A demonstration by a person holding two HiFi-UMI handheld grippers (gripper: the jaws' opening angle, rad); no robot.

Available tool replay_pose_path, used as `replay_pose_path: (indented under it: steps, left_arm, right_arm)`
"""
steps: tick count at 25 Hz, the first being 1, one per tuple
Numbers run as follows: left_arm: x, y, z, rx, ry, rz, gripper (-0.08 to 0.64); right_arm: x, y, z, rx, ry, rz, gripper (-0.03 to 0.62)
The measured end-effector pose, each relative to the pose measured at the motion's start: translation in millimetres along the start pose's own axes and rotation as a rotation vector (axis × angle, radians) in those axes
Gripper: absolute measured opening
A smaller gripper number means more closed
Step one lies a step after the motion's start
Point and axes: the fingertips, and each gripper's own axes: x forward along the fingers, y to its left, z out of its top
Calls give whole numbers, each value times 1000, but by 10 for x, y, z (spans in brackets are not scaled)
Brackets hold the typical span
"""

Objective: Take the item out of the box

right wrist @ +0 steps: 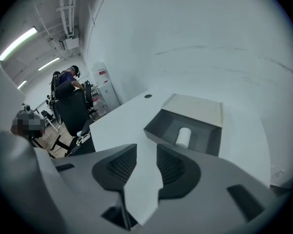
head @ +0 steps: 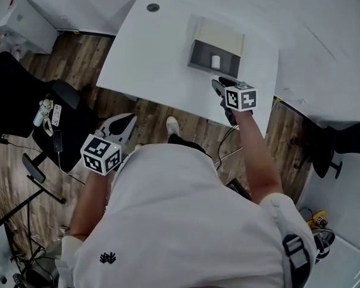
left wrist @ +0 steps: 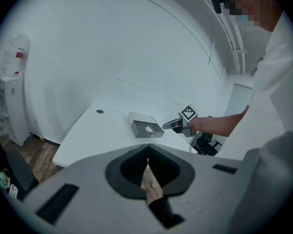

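Observation:
An open grey box (head: 215,51) with a pale flap stands on the white table (head: 150,59), and a small white cylinder (head: 216,61) lies inside it. My right gripper (head: 219,83) hovers at the table's near edge just in front of the box, open, with nothing between its jaws. In the right gripper view the box (right wrist: 205,130) and cylinder (right wrist: 183,136) sit right ahead of the gripper (right wrist: 146,152). My left gripper (head: 125,125) hangs low over the wooden floor, off the table, shut and empty. The left gripper view shows the box (left wrist: 145,126) and right gripper (left wrist: 172,125) far off.
A black office chair (head: 24,101) with small items on it stands left of me on the wooden floor. Another dark chair (head: 342,143) is at the right. The table has a cable hole (head: 153,7) near its far edge. A person (right wrist: 68,82) stands far off.

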Motion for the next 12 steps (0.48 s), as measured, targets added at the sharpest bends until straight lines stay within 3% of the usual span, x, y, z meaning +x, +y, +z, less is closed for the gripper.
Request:
replay_pose_path:
  steps: [6, 12]
  left_arm:
    - [338, 91, 245, -6, 3, 55, 8]
    - [531, 96, 374, -17, 11, 110, 8]
  right_arm:
    - [454, -538, 218, 39, 64, -4, 153]
    - [882, -881, 166, 92, 159, 6, 191]
